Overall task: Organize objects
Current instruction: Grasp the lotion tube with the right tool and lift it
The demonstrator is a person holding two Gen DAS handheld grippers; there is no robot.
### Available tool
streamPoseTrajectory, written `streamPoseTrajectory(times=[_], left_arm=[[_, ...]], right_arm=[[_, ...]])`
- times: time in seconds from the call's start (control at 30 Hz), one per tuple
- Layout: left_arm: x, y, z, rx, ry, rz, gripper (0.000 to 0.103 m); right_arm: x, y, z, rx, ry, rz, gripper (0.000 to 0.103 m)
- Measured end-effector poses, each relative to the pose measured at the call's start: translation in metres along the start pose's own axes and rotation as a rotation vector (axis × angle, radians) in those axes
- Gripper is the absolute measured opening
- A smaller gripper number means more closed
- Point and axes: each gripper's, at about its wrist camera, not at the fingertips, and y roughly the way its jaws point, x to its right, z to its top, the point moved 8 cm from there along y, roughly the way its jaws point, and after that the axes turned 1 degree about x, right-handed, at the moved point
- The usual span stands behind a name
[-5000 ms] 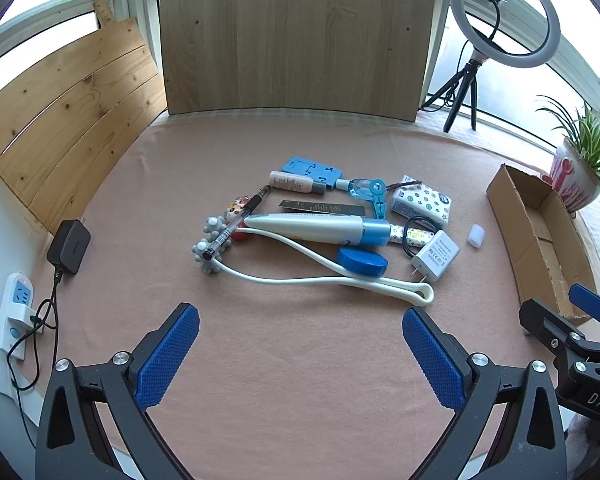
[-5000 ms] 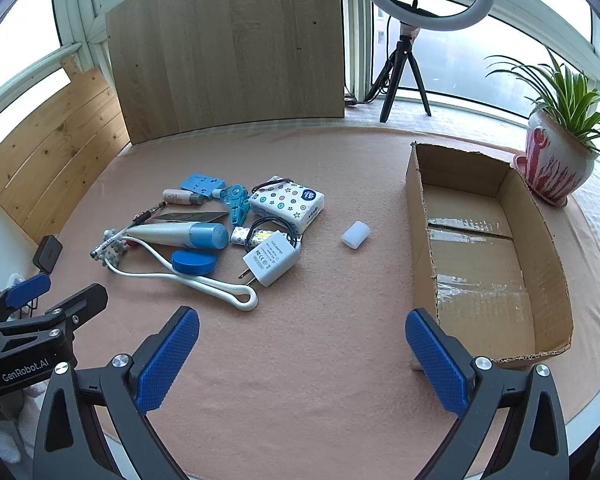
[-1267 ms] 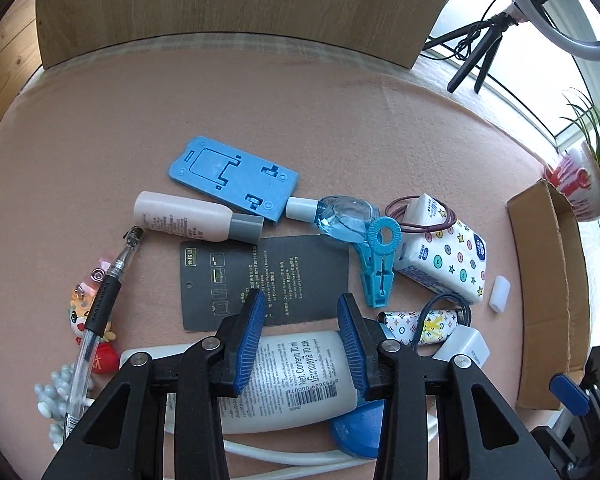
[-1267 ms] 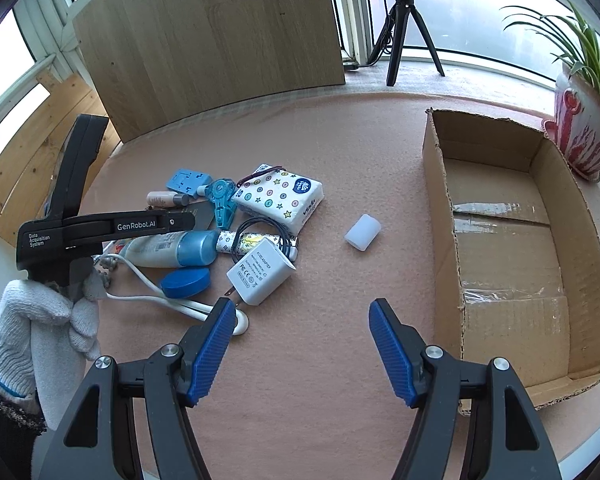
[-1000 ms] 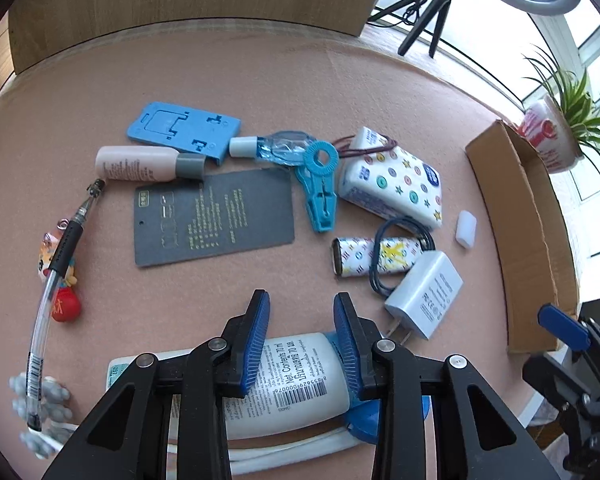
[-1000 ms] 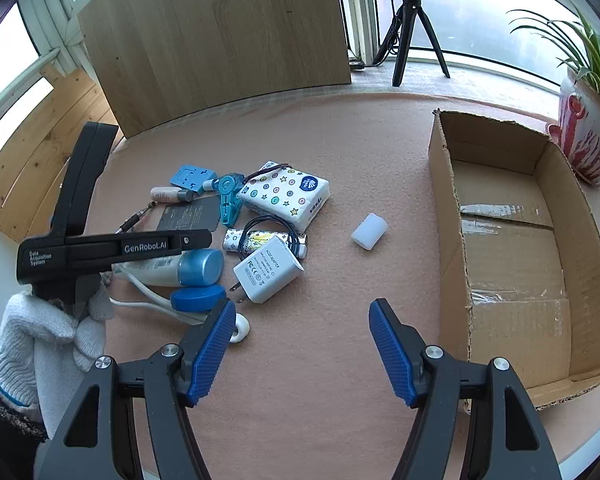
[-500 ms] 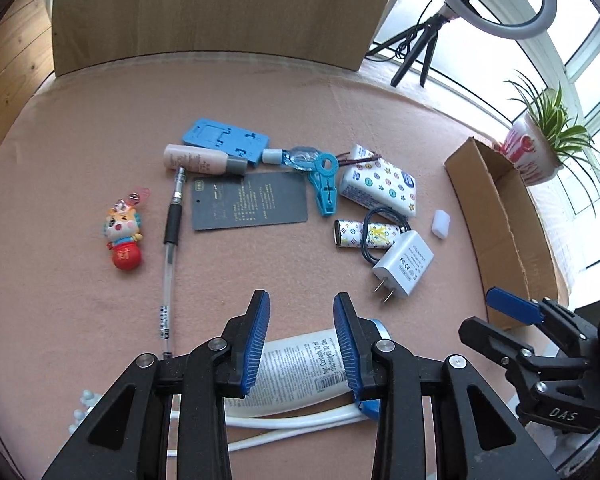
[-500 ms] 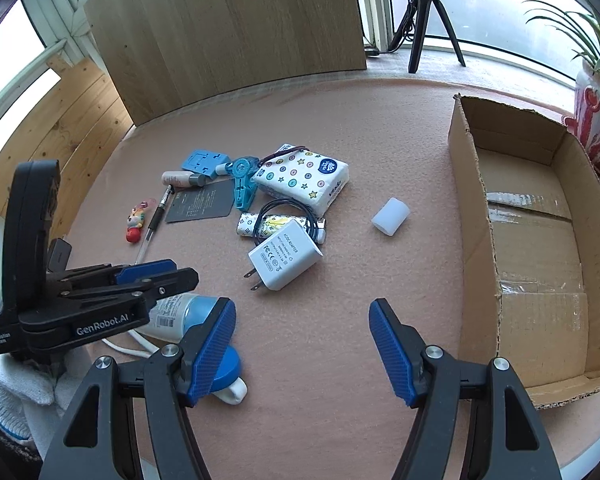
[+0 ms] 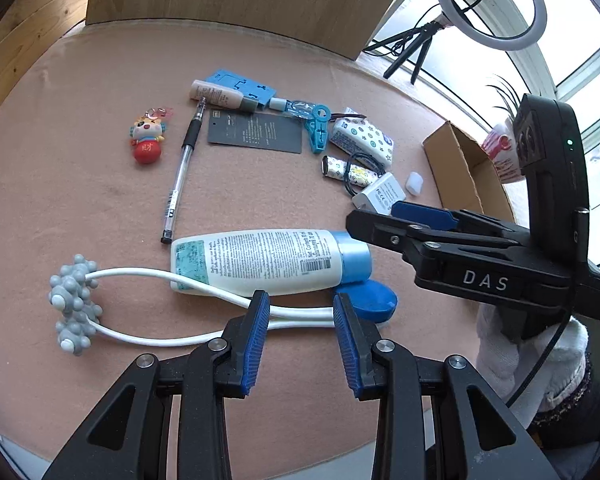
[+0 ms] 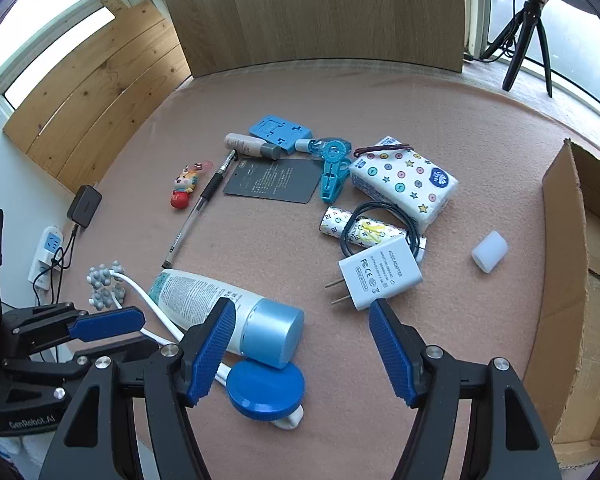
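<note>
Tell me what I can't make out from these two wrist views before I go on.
- Cardboard box interior: cut off by the right wrist view's edge; in the left wrist view the right gripper blocks it.
- White massager cord: its far end runs under the lotion tube and blue round lid.
- Print on the black card: too small.

A white lotion tube with a light-blue cap lay on its side on the pink cloth, its cap beside a round blue lid. A white-handled massager with grey knobs ran along the tube's near side, its handle crossing beneath it.
</note>
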Motion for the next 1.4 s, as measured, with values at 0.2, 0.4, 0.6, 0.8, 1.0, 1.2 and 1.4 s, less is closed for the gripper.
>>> streamPoseTrajectory(times=[0.2, 0.4, 0.6, 0.8, 1.0, 1.2, 1.4], left_arm=[[0.001, 0.016, -0.003, -0.05, -0.057, -0.054, 0.034], [-0.008, 0.021, 0.001, -0.048, -0.093, -0.04, 0.034], [-0.021, 0.027, 0.006, -0.056, -0.111, -0.003, 0.034], [-0.029, 0.032, 0.021, -0.034, -0.12, 0.022, 0.035], [-0.047, 0.044, 0.044, -0.028, -0.144, 0.059, 0.034], [-0.048, 0.056, 0.062, -0.022, -0.11, 0.074, 0.034], [-0.053, 0.047, 0.06, -0.003, -0.109, 0.082, 0.065]], right_arm=[[-0.005, 0.021, 0.008, -0.053, 0.013, 0.087, 0.066], [-0.012, 0.029, 0.011, -0.087, 0.041, 0.163, 0.066], [-0.016, 0.039, 0.005, -0.142, 0.062, 0.215, 0.046], [-0.012, 0.038, -0.004, -0.155, 0.097, 0.239, 0.043], [-0.014, 0.038, -0.015, -0.179, 0.133, 0.281, 0.042], [-0.023, 0.042, -0.021, -0.182, 0.115, 0.286, 0.041], [-0.015, 0.036, -0.015, -0.155, 0.129, 0.295, 0.042]])
